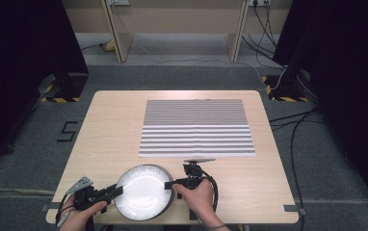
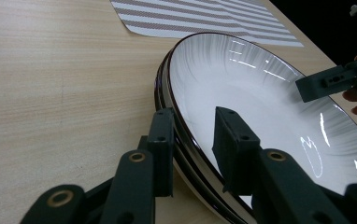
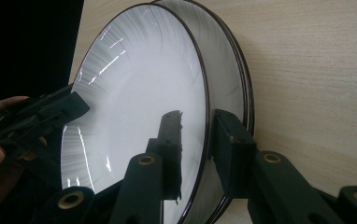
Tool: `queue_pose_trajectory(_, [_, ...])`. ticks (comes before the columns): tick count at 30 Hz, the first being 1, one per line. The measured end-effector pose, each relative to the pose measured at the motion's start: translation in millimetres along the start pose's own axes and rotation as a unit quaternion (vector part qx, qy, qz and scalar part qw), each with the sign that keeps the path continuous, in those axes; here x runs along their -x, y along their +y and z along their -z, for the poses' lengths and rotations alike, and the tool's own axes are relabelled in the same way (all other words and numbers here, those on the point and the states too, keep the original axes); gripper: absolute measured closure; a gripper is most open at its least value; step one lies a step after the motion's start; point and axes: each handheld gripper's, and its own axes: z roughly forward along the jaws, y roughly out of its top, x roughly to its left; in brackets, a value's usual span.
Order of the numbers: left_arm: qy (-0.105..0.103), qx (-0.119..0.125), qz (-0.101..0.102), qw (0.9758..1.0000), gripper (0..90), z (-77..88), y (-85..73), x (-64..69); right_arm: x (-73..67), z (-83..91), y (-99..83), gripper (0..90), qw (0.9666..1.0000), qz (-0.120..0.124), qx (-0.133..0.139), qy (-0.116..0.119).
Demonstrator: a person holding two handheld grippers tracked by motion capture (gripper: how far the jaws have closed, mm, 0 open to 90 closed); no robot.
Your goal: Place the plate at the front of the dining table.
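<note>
A stack of white plates [image 1: 143, 192] with dark rims lies at the table's near edge. My left gripper [image 1: 119, 190] clamps its left rim. In the left gripper view, one jaw of the left gripper [image 2: 193, 121] stands outside the stacked rims and the other inside the top plate [image 2: 260, 107]. My right gripper [image 1: 169, 184] holds the opposite rim. In the right gripper view, the right gripper [image 3: 199, 119] has one jaw against the top plate's [image 3: 139, 93] inner face and the other behind its rim. Each gripper view also shows the other gripper across the plate.
A grey and white striped placemat [image 1: 196, 127] lies flat on the far half of the wooden table [image 1: 114, 120], just beyond the plates. Cables run over the floor to the right of the table. Dark stands flank the table.
</note>
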Motion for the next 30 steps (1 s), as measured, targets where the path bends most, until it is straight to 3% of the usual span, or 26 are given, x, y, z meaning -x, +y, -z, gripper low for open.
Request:
queue_pose_trajectory(5, [0.005,0.001,-0.01,0.9999,67.8,-1.0,-0.2,1.2,3.5,0.0,1.5,81.2,1.0,-0.007,-0.005,0.001])
queue_pose_trajectory(13, [-0.005,0.006,-0.022,0.9997,67.0,-1.7,-0.1,-1.7,13.6,0.5,2.7,82.1,0.9985,-0.043,0.001,0.035])
queue_pose_trajectory(22, [-0.043,0.034,-0.005,0.9985,58.9,8.0,4.7,-5.9,21.9,-0.7,4.2,81.7,0.9963,-0.053,0.011,0.067])
queue_pose_trajectory(30, [-0.042,0.076,0.007,0.9962,55.2,25.6,12.1,-12.9,22.9,-0.2,3.7,81.4,0.9957,-0.051,0.017,0.075])
